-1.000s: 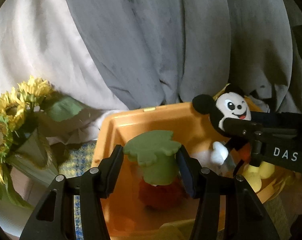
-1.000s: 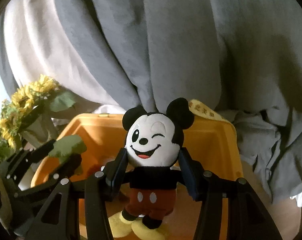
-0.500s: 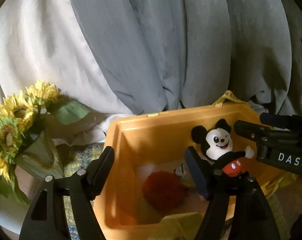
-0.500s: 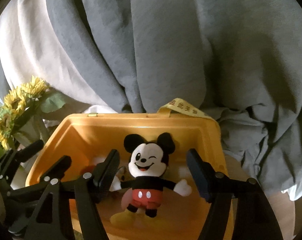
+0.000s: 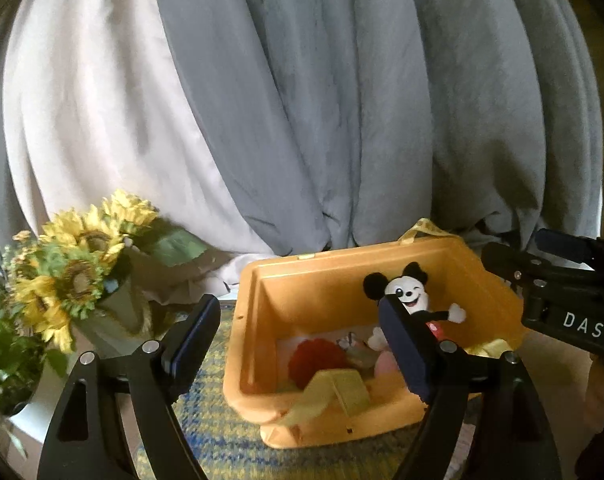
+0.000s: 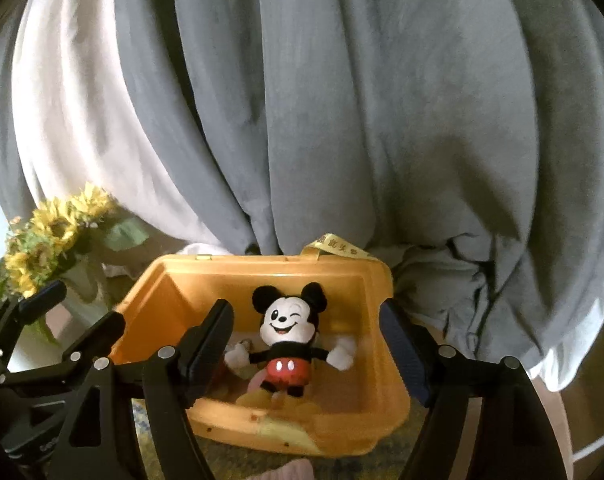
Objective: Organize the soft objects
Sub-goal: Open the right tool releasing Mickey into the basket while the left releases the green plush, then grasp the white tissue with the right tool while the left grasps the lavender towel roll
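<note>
Two grippers hang before the bin (image 6: 382,364), and both stand wide apart with nothing between their fingers: your left gripper (image 5: 298,344) and your right gripper (image 6: 306,348) have let go. The mouse doll (image 6: 288,340) lies inside the bin, propped against the bin's far wall, arms spread, face toward you. From the right wrist view it sits beyond your right gripper and centred in the gap between its fingers, clear of both. From the left wrist view the mouse doll (image 5: 414,300) is in the bin's right part, partly hidden behind your left gripper's right finger, while a red toy (image 5: 316,360) rests on the bin's floor toward the bin's middle, nearer the bin's front wall. A pale yellow strap (image 5: 334,392) drapes over that front wall. Sunflowers (image 5: 74,256) stand well to the left of the bin. I judge the dropping-in step done for these toys, so your next move is probably to draw both grippers back from the bin and look for another soft thing; none shows outside the bin, apart from a pinkish scrap (image 6: 290,471) at the bin's near side that I cannot identify.
</note>
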`<action>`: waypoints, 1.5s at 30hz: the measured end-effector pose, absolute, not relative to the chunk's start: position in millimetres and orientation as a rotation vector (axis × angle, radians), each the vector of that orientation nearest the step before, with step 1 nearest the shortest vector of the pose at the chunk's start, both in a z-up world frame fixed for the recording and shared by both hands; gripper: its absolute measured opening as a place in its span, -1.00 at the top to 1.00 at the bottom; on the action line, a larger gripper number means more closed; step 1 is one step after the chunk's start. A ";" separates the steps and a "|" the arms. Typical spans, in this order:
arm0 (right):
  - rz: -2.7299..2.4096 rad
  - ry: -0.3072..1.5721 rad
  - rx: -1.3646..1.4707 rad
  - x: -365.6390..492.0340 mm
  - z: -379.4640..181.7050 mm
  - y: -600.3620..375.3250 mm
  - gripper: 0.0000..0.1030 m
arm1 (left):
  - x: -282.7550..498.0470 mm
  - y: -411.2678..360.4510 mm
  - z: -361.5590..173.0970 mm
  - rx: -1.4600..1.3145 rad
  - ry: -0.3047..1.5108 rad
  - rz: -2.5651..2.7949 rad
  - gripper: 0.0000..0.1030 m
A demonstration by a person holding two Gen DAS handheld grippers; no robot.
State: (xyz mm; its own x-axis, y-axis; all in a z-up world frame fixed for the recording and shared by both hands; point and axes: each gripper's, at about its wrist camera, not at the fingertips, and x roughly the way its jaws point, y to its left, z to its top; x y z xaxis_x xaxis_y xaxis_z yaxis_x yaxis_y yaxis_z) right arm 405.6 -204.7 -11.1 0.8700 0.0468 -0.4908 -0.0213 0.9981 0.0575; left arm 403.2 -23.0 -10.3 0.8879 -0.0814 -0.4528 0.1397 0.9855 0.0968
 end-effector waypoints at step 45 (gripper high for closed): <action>-0.626 0.515 0.244 155.9 -72.6 -122.4 -0.55 | 281.3 18.8 -66.6 0.381 0.412 -0.668 -0.66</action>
